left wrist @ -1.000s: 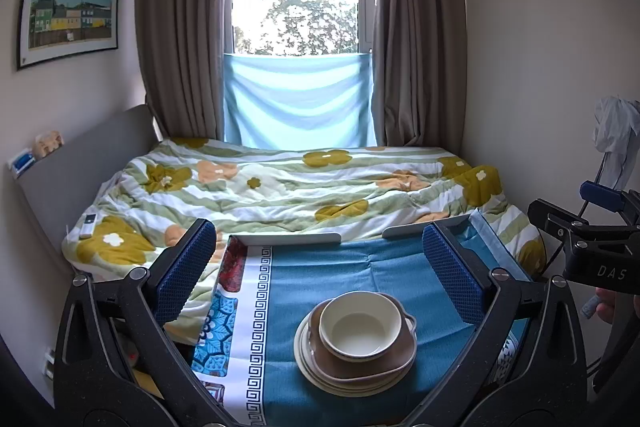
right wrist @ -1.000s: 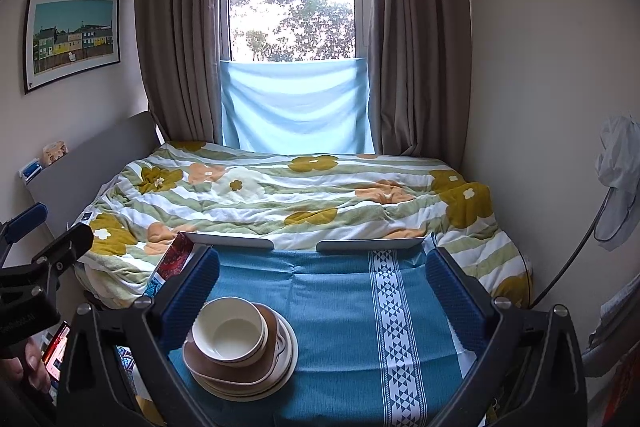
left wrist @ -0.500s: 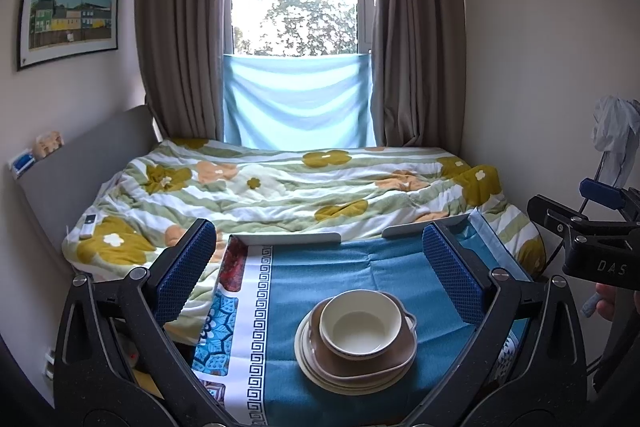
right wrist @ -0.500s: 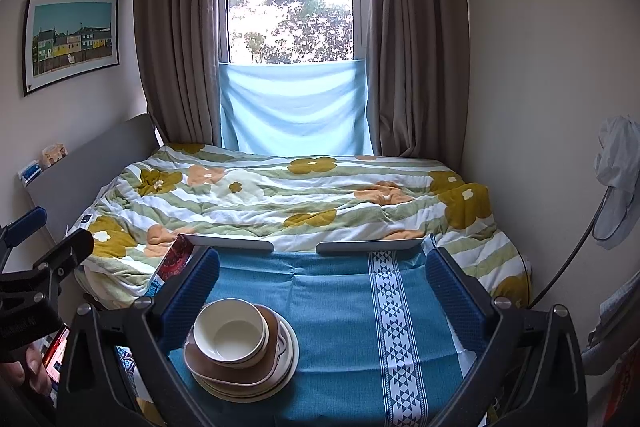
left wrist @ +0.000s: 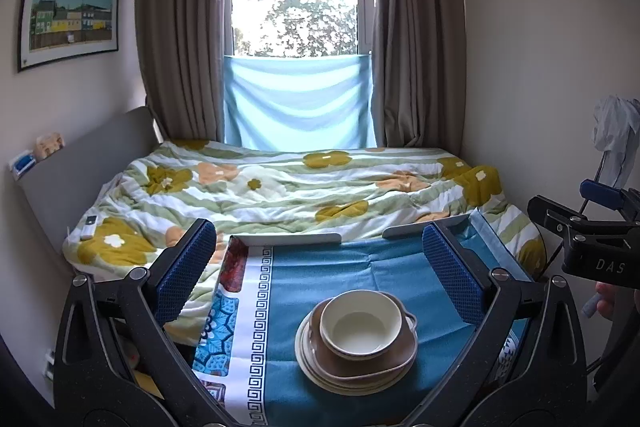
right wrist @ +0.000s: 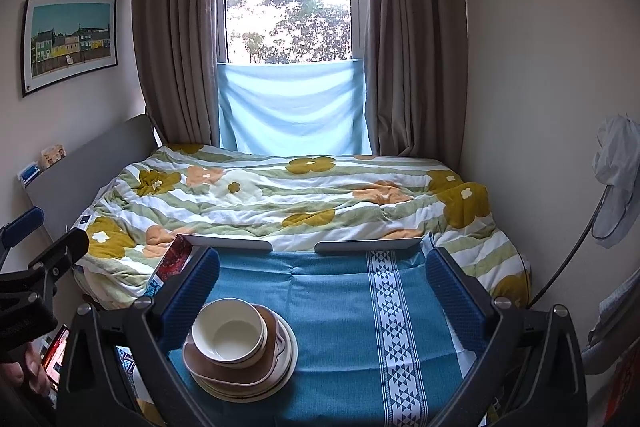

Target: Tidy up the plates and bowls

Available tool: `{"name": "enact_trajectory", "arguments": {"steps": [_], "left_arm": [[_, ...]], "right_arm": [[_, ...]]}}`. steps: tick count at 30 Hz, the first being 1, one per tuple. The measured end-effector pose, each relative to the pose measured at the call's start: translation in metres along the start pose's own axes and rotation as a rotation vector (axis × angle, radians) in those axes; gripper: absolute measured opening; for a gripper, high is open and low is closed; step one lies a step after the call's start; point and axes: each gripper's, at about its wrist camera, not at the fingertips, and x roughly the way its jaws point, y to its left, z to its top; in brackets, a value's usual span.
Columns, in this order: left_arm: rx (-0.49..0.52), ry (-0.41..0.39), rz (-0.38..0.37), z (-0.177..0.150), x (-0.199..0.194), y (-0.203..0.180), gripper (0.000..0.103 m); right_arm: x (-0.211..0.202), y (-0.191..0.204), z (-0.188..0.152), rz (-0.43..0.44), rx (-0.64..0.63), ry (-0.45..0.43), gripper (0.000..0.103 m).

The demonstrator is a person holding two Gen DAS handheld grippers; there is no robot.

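A cream bowl [left wrist: 360,323] sits in a brown dish [left wrist: 362,361], which rests on cream plates [left wrist: 340,381], all stacked on the blue-clothed table [left wrist: 360,267]. My left gripper [left wrist: 320,269] hovers open above and behind the stack, touching nothing. In the right wrist view the same cream bowl [right wrist: 228,331], brown dish [right wrist: 240,367] and cream plates [right wrist: 288,355] lie at lower left, close to the left blue pad. My right gripper [right wrist: 322,289] is open and holds nothing. Each gripper shows at the edge of the other's view.
A bed with a flowered quilt [left wrist: 300,187] lies just past the table's far edge. Two grey bars [right wrist: 224,243] mark that edge. A window with curtains [left wrist: 296,27] is behind. A hand holding a phone [right wrist: 52,351] is at lower left.
The right gripper has drifted slightly forward and down, so the stack sits a little closer in its view. The left gripper has barely moved.
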Motion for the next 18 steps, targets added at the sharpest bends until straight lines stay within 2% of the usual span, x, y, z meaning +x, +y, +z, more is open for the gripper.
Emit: {"name": "enact_trajectory", "arguments": {"steps": [10,18], "left_arm": [[-0.006,-0.002,0.023,-0.002,0.001,-0.002,0.103],[-0.055,-0.005,0.083,-0.005,0.007,0.002,0.103]], "right_arm": [[0.002,-0.001,0.0,0.0,0.003,0.0,0.102],[0.012,0.003,-0.004,0.025,0.0,0.028,0.102]]}}
